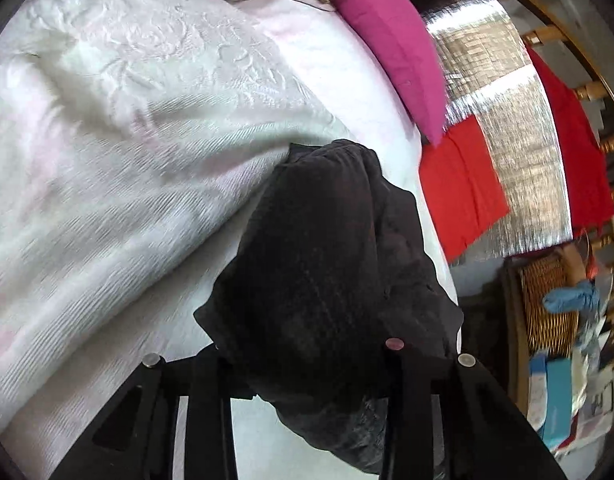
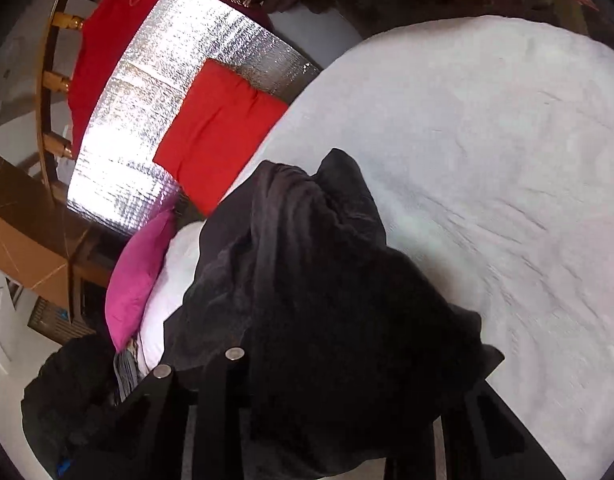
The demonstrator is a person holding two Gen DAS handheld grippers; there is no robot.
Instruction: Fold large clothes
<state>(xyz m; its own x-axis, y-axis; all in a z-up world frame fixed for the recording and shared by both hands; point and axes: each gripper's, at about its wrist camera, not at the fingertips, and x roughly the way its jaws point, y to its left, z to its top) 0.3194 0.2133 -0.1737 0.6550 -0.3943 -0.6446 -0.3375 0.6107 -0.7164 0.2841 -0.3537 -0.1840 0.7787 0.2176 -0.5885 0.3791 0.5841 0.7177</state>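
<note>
No readable writing or brand shows anywhere in either view. The left gripper [image 1: 311, 364] is clamped on a bunched black garment [image 1: 327, 248], which drapes over its fingers above a white bedspread [image 1: 107, 184], with a magenta pillow [image 1: 387, 40] and a red cloth [image 1: 459, 184] farther off to the right. The right gripper [image 2: 339, 392] likewise pinches the black garment [image 2: 307, 280], its fingers mostly buried in the heaped fabric over the white bed [image 2: 487, 140].
</note>
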